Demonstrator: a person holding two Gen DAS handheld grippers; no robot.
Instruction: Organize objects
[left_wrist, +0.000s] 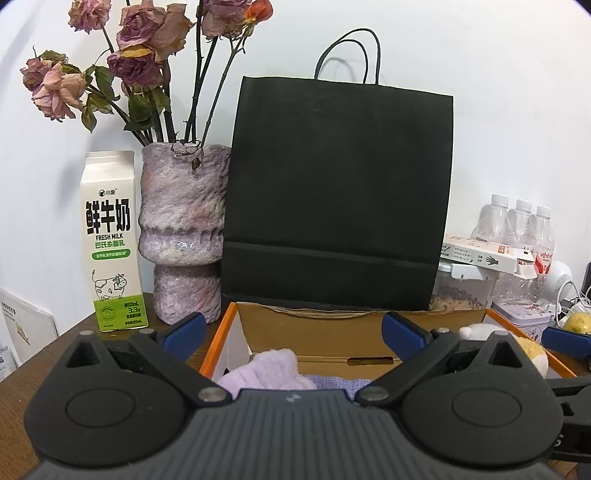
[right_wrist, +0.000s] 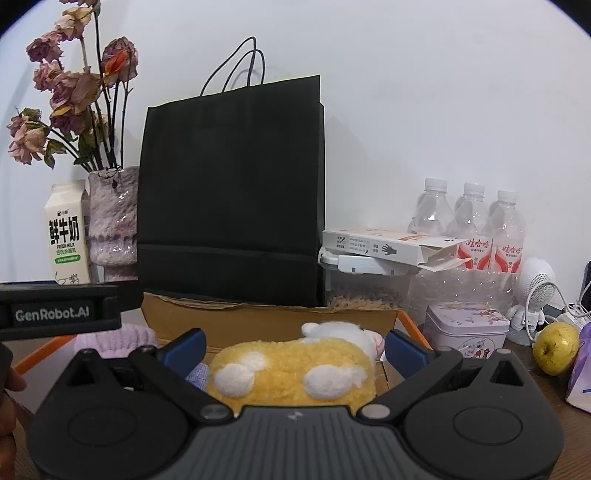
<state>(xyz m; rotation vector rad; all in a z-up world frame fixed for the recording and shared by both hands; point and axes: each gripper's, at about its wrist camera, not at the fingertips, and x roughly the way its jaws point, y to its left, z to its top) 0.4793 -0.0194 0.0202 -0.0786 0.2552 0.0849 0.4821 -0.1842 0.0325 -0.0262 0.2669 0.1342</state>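
The left hand-held gripper (left_wrist: 293, 332) is hanging released over the open brown corrugated cardboard box with orange-edged flaps (left_wrist: 317, 332), its blue rubbery pads (left_wrist: 186, 334) standing wide apart with nothing between them. Below it a fluffy lilac towelling cloth (left_wrist: 273, 373) is lying inside the box, on a flatter knitted lavender fabric (left_wrist: 332, 382).

The right hand-held gripper (right_wrist: 293, 349) is likewise released, jaws spread over the same box. A woolly yellow plush toy with white patches and a white head (right_wrist: 291, 365) is resting in the box beneath it, untouched by the pads as far as the view shows.

Behind the box, toward the bench's back edge by the wall, a matte black paper bag with cord handles (left_wrist: 338, 192) is standing upright. To its left are one rough, glossy mauve ceramic vase (left_wrist: 183, 232) holding dried roses (left_wrist: 136, 59) and one white-and-green gable-top milk carton (left_wrist: 112, 243).

To the bag's right, a clear plastic lidded container (right_wrist: 365, 284) is holding brownish grains, with a flat white cardboard packet (right_wrist: 388, 249) lying on top. Three clear ribbed plastic bottles with white caps (right_wrist: 471, 221) are standing behind. Near the dark wooden bench's (left_wrist: 26, 373) right edge are sitting one pale square tin (right_wrist: 465, 330) and one yellow-green round fruit (right_wrist: 556, 347).
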